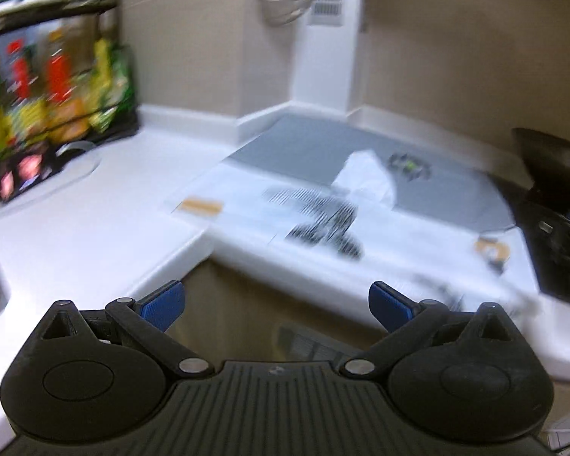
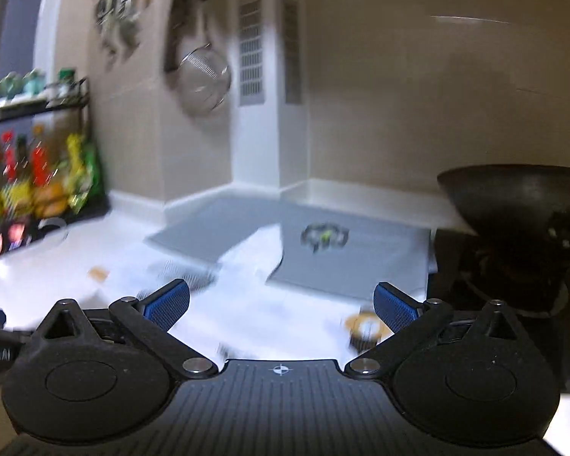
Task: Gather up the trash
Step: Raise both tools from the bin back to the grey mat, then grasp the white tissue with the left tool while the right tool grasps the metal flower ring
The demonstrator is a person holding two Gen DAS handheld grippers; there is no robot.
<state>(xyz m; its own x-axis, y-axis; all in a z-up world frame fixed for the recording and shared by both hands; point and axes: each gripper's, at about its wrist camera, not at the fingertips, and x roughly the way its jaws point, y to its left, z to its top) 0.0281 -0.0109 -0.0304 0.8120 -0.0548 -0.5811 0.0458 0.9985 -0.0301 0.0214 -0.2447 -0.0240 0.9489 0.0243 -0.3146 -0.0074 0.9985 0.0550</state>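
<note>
Both views are motion-blurred. A crumpled white paper [image 1: 368,180] lies on the white counter at the edge of a grey mat [image 1: 323,152]; it also shows in the right wrist view [image 2: 260,252]. A small dark and green wrapper [image 1: 408,167] lies on the mat, also in the right wrist view [image 2: 325,236]. A white sheet with black print [image 1: 323,224] lies flat on the counter. An orange ring-shaped scrap [image 2: 364,325] lies near the front. My left gripper [image 1: 276,306] is open and empty, off the counter's front edge. My right gripper [image 2: 281,306] is open and empty above the counter.
A black rack of bottles and snack bags [image 1: 53,114] stands at the back left, also in the right wrist view [image 2: 38,182]. A black wok on a stove [image 2: 520,205] is at the right. A metal strainer [image 2: 203,83] hangs on the wall.
</note>
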